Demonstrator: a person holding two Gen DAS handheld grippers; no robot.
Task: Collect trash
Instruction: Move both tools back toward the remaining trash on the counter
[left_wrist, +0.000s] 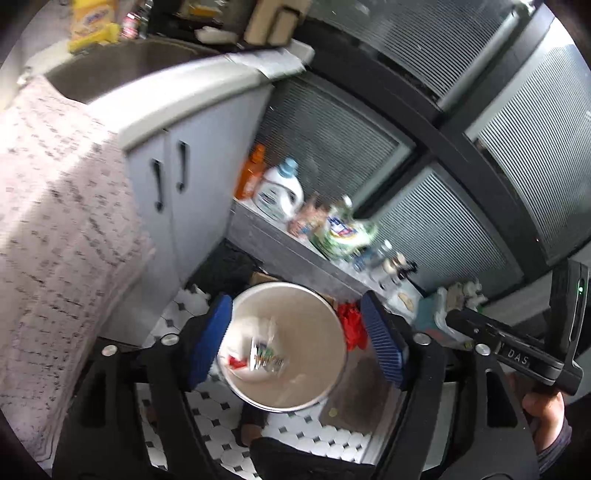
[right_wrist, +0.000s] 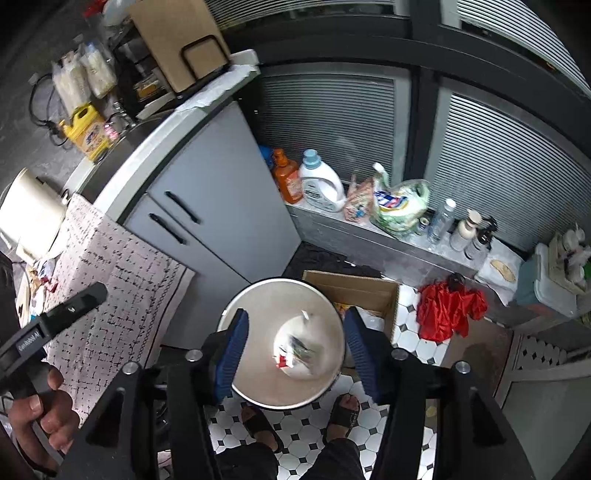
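Both grippers hovered over round metal trash bin (right_wrist: 258, 384) on tiled floor (right_wrist: 303, 424). Left gripper (left_wrist: 295, 339) jaws apart, blue pads (left_wrist: 210, 339) either side of bin rim in view, nothing clamped. Right gripper (right_wrist: 293, 350) jaws also apart, nothing between pads (right_wrist: 232, 354) but bin below. Trash inside bin: white crumpled bag (right_wrist: 306, 347) with clear wrapper (left_wrist: 267, 356) and red scrap (right_wrist: 282, 362), blurred in both views; resting or falling, could not tell. Cardboard box (right_wrist: 354, 291) just behind bin, open top. Red cloth (right_wrist: 447, 310) lay on floor right of box. Grey cabinet (right_wrist: 221, 192) with black handles left of bin, patterned towel (right_wrist: 122, 280) draped over bench (right_wrist: 155, 155) edge. Low ledge (right_wrist: 369, 236) along window carried orange bottle (right_wrist: 286, 177), white detergent jug (right_wrist: 321, 184), snack bag (right_wrist: 358, 203), green-white plastic bag (right_wrist: 402, 206), small bottles (right_wrist: 439, 221). Yellow detergent jug (right_wrist: 88, 133) by sink on bench. Sandalled feet (right_wrist: 343, 413) right at bin base. Hand (right_wrist: 40, 417) gripped left gripper handle in right wrist view; other hand (left_wrist: 546, 421) seen low right in left wrist view.
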